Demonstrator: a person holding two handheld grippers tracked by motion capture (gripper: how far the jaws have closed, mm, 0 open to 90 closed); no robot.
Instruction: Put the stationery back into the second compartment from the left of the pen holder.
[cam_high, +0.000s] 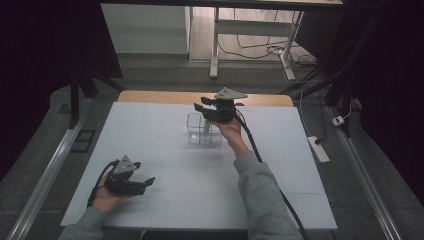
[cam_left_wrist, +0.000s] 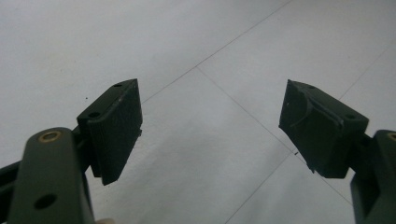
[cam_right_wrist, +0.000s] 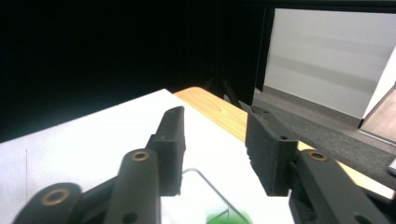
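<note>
So the clear box (cam_high: 203, 129) sits near the far middle of the white table (cam_high: 165, 200), with a greenish thing (cam_high: 206, 126) standing up inside it; in the right gripper view I just catch the box's rim and a bit of green right below the jaws. My right gripper (cam_high: 206, 110) hangs just above the box's far edge, jaws apart with nothing between them, so I'd say the green piece is already dropped in and released. What's left, best guess, is pulling that hand clear of the box. My left gripper (cam_high: 148, 183) is well away from the box, down at the near left of the table, jaws spread wide and empty, bare table under it. The wooden edge (cam_high: 150, 96) pokes out beyond the box.
</note>
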